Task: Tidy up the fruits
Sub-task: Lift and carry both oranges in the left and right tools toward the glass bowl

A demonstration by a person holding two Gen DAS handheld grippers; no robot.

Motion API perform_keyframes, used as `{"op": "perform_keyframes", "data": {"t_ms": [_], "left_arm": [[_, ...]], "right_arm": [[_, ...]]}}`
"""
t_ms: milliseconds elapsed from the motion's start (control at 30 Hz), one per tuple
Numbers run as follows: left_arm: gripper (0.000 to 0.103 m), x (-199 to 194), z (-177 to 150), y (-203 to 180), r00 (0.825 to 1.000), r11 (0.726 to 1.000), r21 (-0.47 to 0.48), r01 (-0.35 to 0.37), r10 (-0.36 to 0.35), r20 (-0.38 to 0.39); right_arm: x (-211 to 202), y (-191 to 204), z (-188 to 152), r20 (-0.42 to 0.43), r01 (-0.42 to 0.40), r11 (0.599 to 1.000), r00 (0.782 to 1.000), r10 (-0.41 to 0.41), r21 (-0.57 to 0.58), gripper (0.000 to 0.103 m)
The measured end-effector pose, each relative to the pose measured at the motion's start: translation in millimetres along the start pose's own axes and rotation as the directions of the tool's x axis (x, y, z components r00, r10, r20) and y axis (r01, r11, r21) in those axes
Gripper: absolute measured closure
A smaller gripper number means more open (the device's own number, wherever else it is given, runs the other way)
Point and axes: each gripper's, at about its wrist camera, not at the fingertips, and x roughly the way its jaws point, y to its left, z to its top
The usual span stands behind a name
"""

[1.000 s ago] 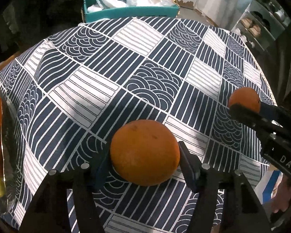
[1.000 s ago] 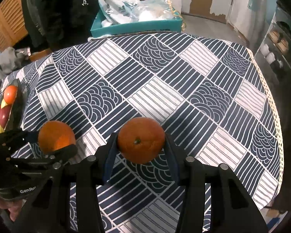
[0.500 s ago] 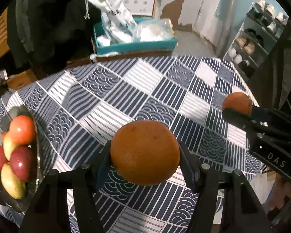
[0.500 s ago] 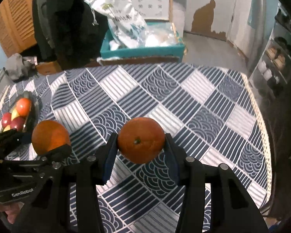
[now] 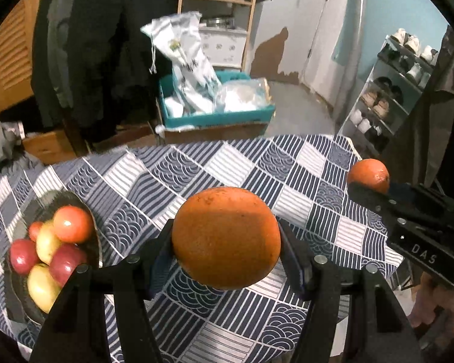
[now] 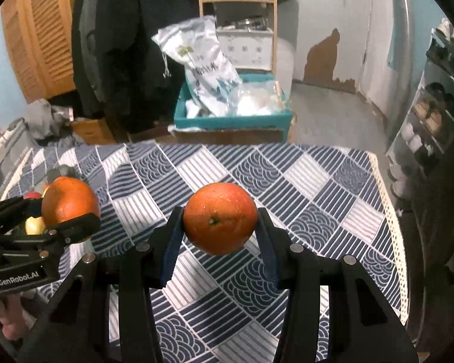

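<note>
My left gripper (image 5: 226, 239) is shut on a large orange (image 5: 226, 237), held in the air above the patterned tablecloth (image 5: 245, 169). My right gripper (image 6: 220, 220) is shut on a smaller orange (image 6: 220, 218), also off the table. In the left wrist view the smaller orange (image 5: 368, 175) and the right gripper's body show at the right edge. In the right wrist view the large orange (image 6: 69, 201) shows at the left. A dark dish (image 5: 72, 201) with red and yellow fruit (image 5: 53, 243) sits at the table's left side.
Behind the table stands a teal box (image 6: 233, 119) with white bags (image 6: 202, 63) in it. A wooden shelf unit (image 6: 237, 0) and dark coats hang at the back. A shoe rack (image 5: 387, 90) is to the right. The tablecloth's beaded edge (image 6: 392, 227) marks the right side.
Both grippers have risen with their oranges and tilted up, so more of the room shows. The fruit dish has come fully into the left wrist view.
</note>
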Motion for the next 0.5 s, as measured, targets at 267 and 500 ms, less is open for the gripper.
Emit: {"op": "perform_keyframes", "data": {"t_ms": [267,500], "left_arm": [[0.037,-28.4,6.2,3.9,0.998,1.0,0.012,-0.004,0.003,0.071],[0.037,-54.8,9.6,11.0,0.991,1.0,0.012,-0.006,0.005,0.134]], "right_arm": [[-27.9,9.5,9.8,0.058,-0.02,0.999,0.998,0.022,-0.025,0.056],[-43.9,19.2,15.4,0.087,-0.066,0.997,0.994,0.069,-0.034,0.056]]}}
